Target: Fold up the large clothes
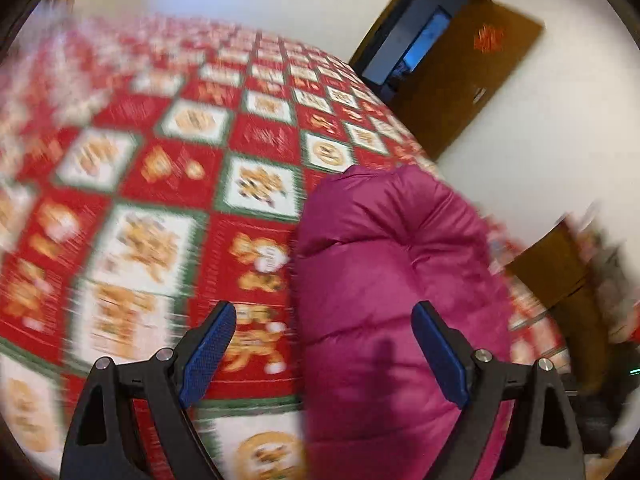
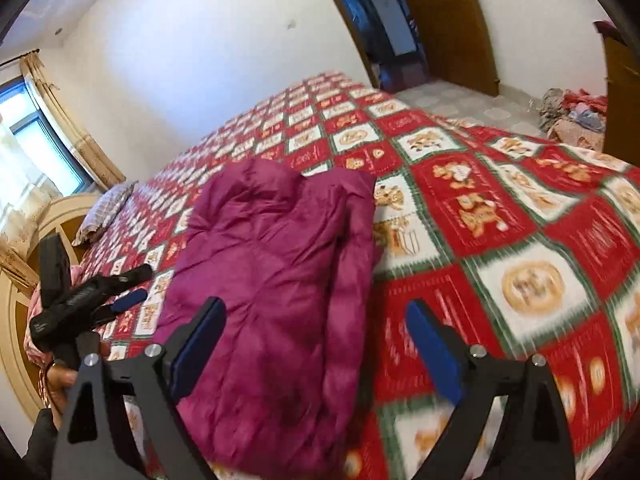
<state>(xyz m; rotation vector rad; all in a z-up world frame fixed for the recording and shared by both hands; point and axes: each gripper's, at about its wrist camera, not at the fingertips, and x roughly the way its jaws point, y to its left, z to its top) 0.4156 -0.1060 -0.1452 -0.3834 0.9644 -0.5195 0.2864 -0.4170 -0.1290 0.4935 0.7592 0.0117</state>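
Note:
A magenta puffer jacket (image 2: 276, 264) lies folded into a long bundle on a bed with a red, white and green patchwork quilt (image 2: 500, 240). It also shows in the left wrist view (image 1: 392, 288), which is blurred. My left gripper (image 1: 324, 352) is open and empty, above the jacket's left edge. My right gripper (image 2: 316, 344) is open and empty, above the jacket's near right part. The left gripper (image 2: 132, 288) shows in the right wrist view, to the jacket's left.
A striped pillow (image 2: 106, 212) lies at the bed's head by a wooden headboard (image 2: 24, 328). A window with curtains (image 2: 36, 140) is at the left. An open wooden door (image 2: 440, 20) and a clothes pile on the floor (image 2: 572, 116) are beyond the bed.

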